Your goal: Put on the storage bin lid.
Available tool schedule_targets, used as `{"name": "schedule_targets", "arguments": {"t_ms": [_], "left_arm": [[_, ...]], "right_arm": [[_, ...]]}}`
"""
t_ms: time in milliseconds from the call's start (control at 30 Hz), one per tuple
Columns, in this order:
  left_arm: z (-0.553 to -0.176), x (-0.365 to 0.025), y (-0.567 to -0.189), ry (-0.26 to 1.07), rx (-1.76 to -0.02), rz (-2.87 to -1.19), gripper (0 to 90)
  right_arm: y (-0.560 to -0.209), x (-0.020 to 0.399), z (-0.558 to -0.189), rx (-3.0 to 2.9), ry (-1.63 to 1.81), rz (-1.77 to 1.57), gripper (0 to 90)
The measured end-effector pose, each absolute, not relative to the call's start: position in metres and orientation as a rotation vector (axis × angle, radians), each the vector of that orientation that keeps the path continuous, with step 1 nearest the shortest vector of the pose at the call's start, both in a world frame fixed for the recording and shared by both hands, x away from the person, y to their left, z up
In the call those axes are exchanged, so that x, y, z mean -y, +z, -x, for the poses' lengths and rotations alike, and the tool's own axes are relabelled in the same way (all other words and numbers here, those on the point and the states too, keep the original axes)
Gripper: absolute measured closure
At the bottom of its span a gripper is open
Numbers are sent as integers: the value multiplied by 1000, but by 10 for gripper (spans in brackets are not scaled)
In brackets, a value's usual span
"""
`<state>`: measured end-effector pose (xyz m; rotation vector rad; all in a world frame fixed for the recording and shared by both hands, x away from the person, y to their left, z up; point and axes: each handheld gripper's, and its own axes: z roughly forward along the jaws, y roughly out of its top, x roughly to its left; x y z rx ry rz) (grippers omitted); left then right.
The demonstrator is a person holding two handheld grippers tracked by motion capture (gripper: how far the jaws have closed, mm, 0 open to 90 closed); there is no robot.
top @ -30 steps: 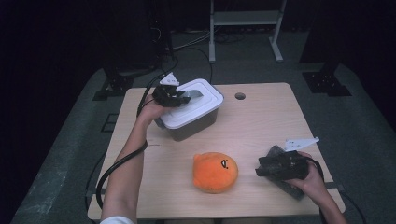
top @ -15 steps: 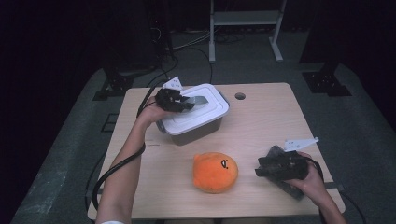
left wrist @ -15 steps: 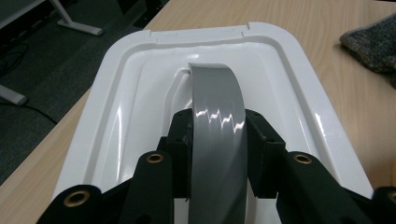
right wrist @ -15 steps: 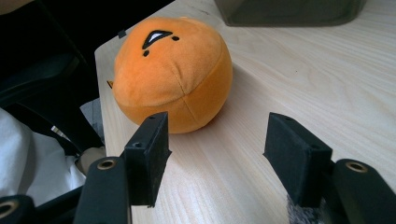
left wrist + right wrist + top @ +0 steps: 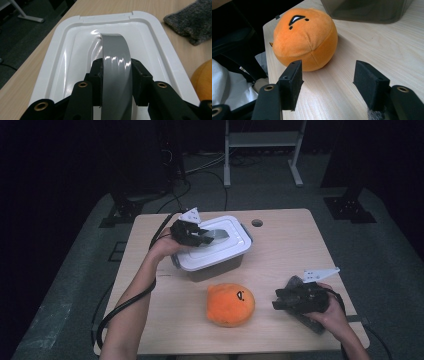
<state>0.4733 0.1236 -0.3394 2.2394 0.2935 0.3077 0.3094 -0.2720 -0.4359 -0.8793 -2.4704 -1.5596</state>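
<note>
A white lid (image 5: pixel 210 252) lies on top of a dark, see-through box (image 5: pixel 220 268) at the table's middle back. My left gripper (image 5: pixel 205 236) is shut on the lid's grey arched handle (image 5: pixel 113 50), with the pads pressing on both of its sides (image 5: pixel 116 75). An orange round plush (image 5: pixel 230 304) with a small face sits in front of the box. To the plush's right, my right gripper (image 5: pixel 280 302) stands open and low over the table, and the jaws (image 5: pixel 328 80) point at the plush (image 5: pixel 304 37) without touching it.
A grey cloth (image 5: pixel 312 322) lies under the right hand near the table's front right edge; it also lies beyond the lid (image 5: pixel 192 22). The wooden table (image 5: pixel 295 250) has a small round hole (image 5: pixel 257 223) at the back. A metal stand (image 5: pixel 260 140) is on the floor behind.
My left gripper, still shut on the handle, has shifted the lid and box slightly right and toward the person. The right gripper and plush have not moved.
</note>
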Motion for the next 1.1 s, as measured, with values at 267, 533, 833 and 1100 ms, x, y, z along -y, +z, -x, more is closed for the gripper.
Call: {"name": "schedule_targets", "arguments": {"t_ms": [267, 533, 833, 1100], "left_arm": [[-465, -119, -341, 285, -267, -2230, 665], [-462, -116, -340, 264, -235, -2237, 665], [-462, -117, -341, 247, -238, -2230, 656], [-464, -115, -339, 269, -265, -2194, 492]], "right_arm": [[-435, 271, -309, 2471, -1557, 876, 387], [-435, 270, -309, 2472, -1559, 874, 387], [-435, 271, -309, 2470, -1558, 877, 387], [-436, 271, -309, 2472, -1552, 876, 387]]}}
